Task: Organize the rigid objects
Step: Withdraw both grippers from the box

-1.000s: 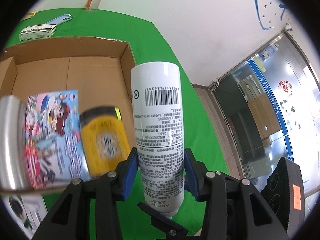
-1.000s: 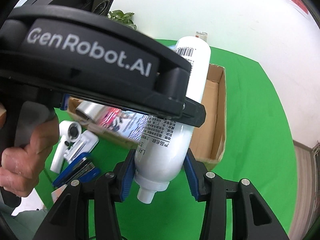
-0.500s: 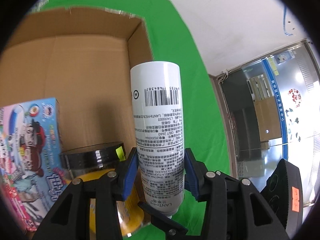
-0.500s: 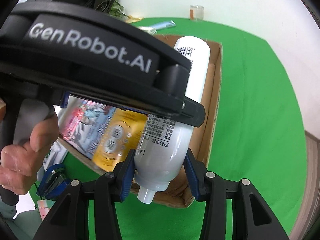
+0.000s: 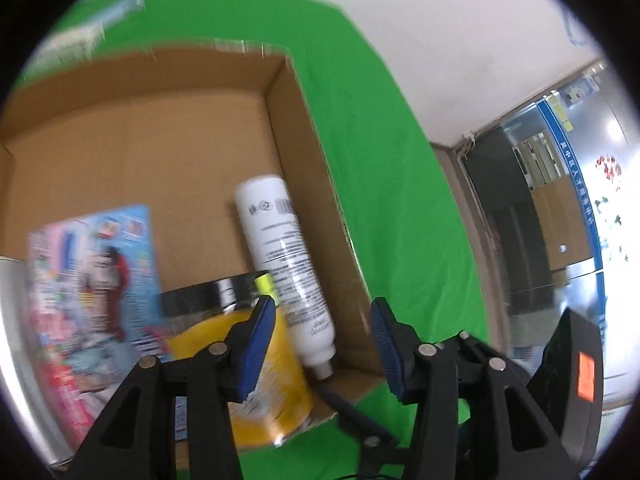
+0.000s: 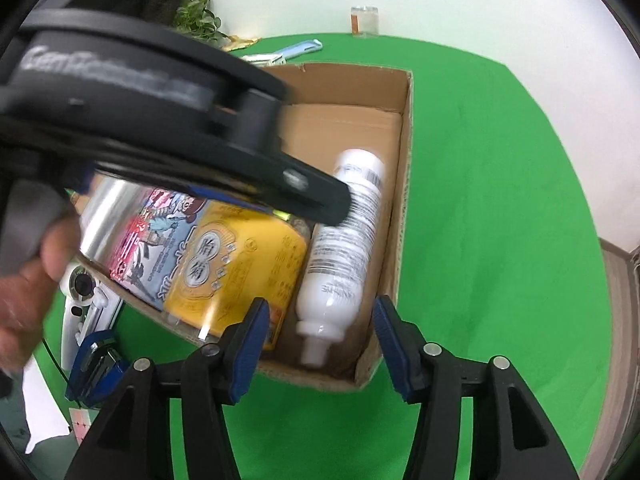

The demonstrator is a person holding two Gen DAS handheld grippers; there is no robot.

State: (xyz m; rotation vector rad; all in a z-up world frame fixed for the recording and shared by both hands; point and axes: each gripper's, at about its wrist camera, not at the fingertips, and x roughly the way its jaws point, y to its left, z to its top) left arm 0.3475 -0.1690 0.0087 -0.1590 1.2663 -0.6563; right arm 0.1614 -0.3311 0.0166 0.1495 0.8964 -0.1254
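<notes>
Bright, even light; motion blur, dark fisheye edges.

A: What is inside the cardboard box (image 6: 404, 184)?

B: The bottle (image 6: 348, 248) lies on its side along the right wall, nozzle toward the near end. Just left of it lies the jar (image 6: 236, 272), then the picture box (image 6: 156, 240), then the metal can (image 6: 104, 216) at the far left.

A: And outside it?

B: The box sits on the cloth-covered surface (image 6: 500, 220). Behind it are a small carton (image 5: 76, 42) and a glass (image 6: 364, 20). To its left, near the front, lies a stapler (image 6: 98, 364).
</notes>
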